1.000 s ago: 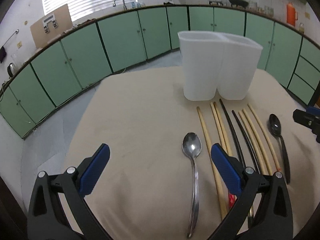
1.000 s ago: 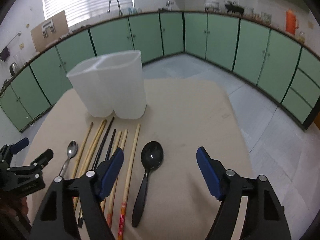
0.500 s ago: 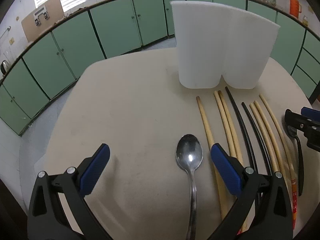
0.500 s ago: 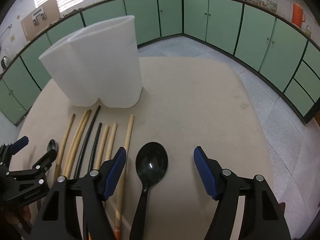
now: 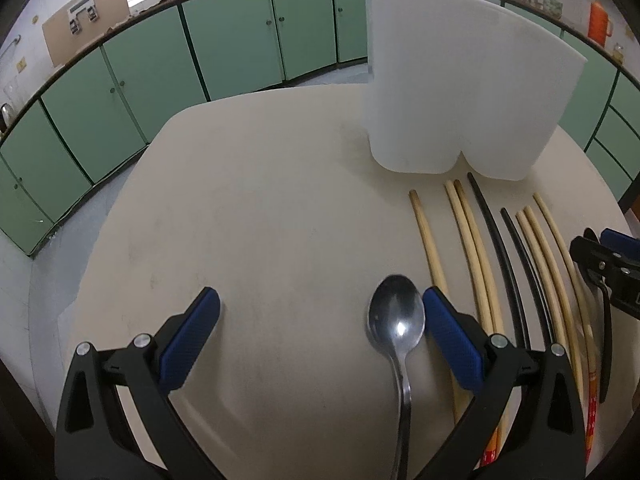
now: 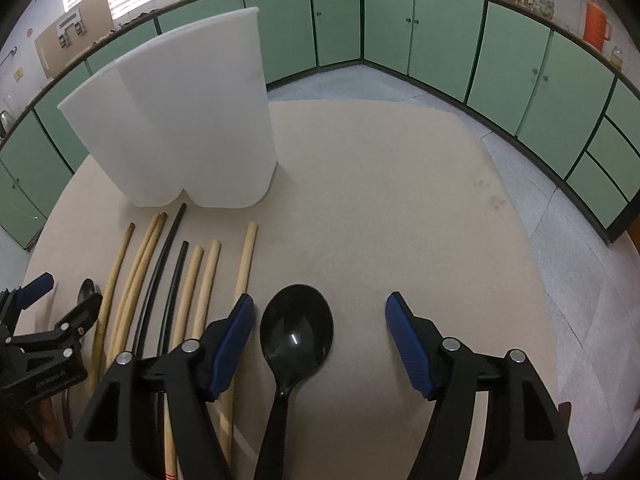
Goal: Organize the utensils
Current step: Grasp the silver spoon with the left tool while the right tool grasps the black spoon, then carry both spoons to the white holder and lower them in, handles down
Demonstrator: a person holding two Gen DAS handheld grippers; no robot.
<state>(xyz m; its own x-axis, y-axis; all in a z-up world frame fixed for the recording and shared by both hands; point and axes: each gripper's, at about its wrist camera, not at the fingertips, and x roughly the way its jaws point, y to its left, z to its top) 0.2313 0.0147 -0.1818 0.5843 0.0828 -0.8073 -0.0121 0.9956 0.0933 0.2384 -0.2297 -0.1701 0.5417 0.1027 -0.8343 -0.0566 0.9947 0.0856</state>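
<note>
Left wrist view. I see my left gripper (image 5: 320, 320) low in the frame, its blue pads spread wide and gripping nothing. The metal spoon (image 5: 396, 322) lies on the beige table (image 5: 260, 220) with its bowl just inside the right-hand pad (image 5: 452, 340), handle running down to the lower edge; I read no contact between pad and spoon, though the margin is thin. To the right of it lie the chopsticks (image 5: 476, 248), pale ones and two black, roughly parallel, tips pointing toward the white two-compartment holder (image 5: 460, 100) standing upright at upper right. At the right edge, part of my right gripper (image 5: 608, 264) shows; a dark handle runs below it.

Right wrist view. My right gripper (image 6: 320, 312) straddles the black spoon (image 6: 297, 332): the bowl sits between the pads, nearer the left one, handle running to the lower edge. The jaws have just been closing a little, yet the pads stand clear of the spoon on both sides, so nothing is grasped. Chopsticks (image 6: 208, 276) fill the left-centre, the holder (image 6: 180, 120) stands at upper left behind them. My left gripper (image 6: 48, 300) appears at the lower left edge, with the metal spoon's bowl (image 6: 89, 289) half hidden behind its finger. Green cabinets (image 6: 440, 32) ring the background.
</note>
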